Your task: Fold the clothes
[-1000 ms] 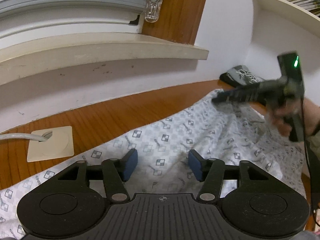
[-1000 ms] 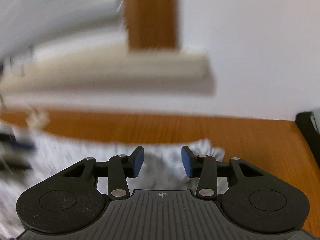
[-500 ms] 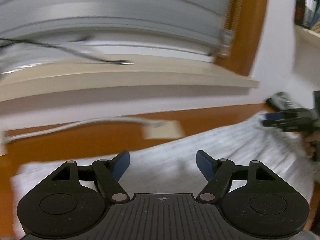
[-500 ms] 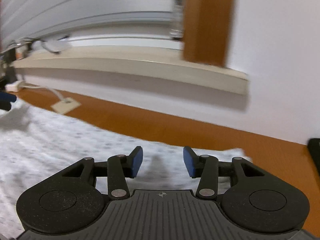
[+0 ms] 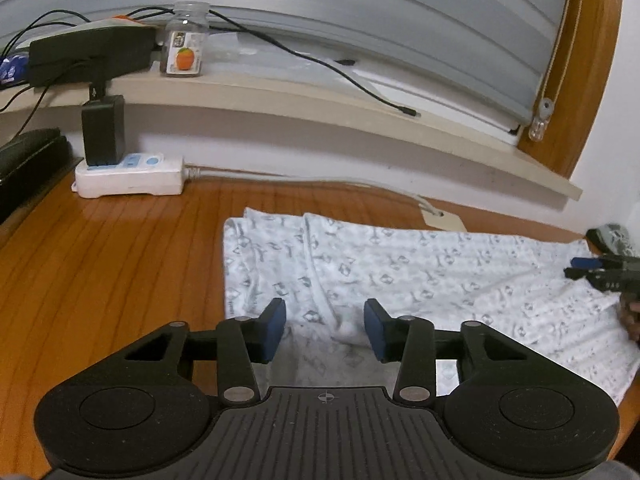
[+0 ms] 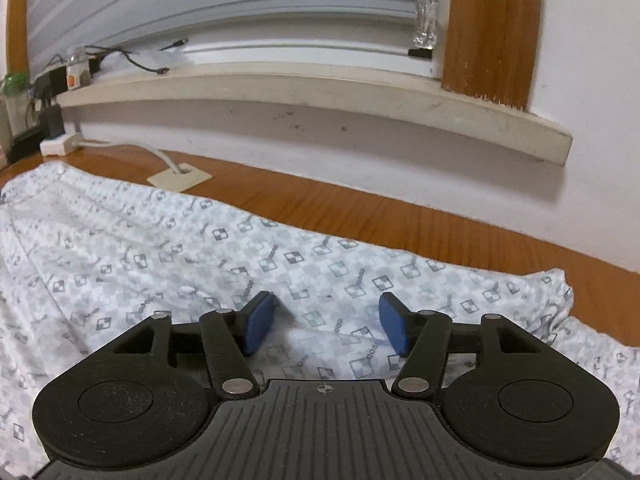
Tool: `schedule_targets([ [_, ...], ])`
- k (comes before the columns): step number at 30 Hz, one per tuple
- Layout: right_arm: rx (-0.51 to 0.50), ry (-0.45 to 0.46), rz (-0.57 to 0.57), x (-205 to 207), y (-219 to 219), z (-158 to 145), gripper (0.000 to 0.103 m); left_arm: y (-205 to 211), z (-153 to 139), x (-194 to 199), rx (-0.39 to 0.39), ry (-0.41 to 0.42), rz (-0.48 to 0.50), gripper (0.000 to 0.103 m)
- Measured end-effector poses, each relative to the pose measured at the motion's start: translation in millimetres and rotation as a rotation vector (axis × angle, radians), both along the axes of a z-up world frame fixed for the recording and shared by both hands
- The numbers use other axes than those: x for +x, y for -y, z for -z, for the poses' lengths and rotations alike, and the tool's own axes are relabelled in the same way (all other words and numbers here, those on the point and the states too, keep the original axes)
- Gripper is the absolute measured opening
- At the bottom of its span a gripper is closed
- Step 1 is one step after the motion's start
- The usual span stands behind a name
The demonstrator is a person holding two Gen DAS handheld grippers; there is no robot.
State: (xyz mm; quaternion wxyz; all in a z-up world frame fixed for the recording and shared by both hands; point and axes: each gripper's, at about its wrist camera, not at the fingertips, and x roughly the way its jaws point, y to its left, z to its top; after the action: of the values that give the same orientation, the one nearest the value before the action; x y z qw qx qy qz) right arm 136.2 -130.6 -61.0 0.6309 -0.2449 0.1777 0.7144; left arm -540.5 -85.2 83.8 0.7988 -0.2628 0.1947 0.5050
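Note:
A white garment with a grey checked print lies spread along the wooden table. My left gripper hovers low over its left end, near a seam. A raised wrinkle of cloth sits between the blue pads, which do not press on it, and the jaws are closing. My right gripper hangs over the garment's right part. Its jaws are opening with only flat cloth below them. In the left wrist view the right gripper shows at the far right edge, with a hand behind it.
A white power strip with a black adapter stands at the back left, its cable running to a beige grommet plate. A jar and black cables sit on the window sill. A dark object lies far right.
My left gripper swept left along the garment to its left end, its jaws first wider, now narrower. The right gripper's jaws have widened, and the cloth lies flatter.

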Motion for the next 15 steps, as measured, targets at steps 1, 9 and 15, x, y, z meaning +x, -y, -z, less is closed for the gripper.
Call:
schedule_targets([
  [1, 0.003, 0.006, 0.002, 0, 1, 0, 0.059, 0, 0, 4, 0.006, 0.005, 0.005, 0.049],
  [9, 0.009, 0.018, 0.01, -2, 3, -1, 0.062, 0, 10, 23, 0.0, -0.14, 0.0, 0.046],
  [15, 0.065, -0.039, 0.013, 12, 20, -14, 0.062, 4, -1, 27, 0.043, -0.161, -0.04, 0.054],
])
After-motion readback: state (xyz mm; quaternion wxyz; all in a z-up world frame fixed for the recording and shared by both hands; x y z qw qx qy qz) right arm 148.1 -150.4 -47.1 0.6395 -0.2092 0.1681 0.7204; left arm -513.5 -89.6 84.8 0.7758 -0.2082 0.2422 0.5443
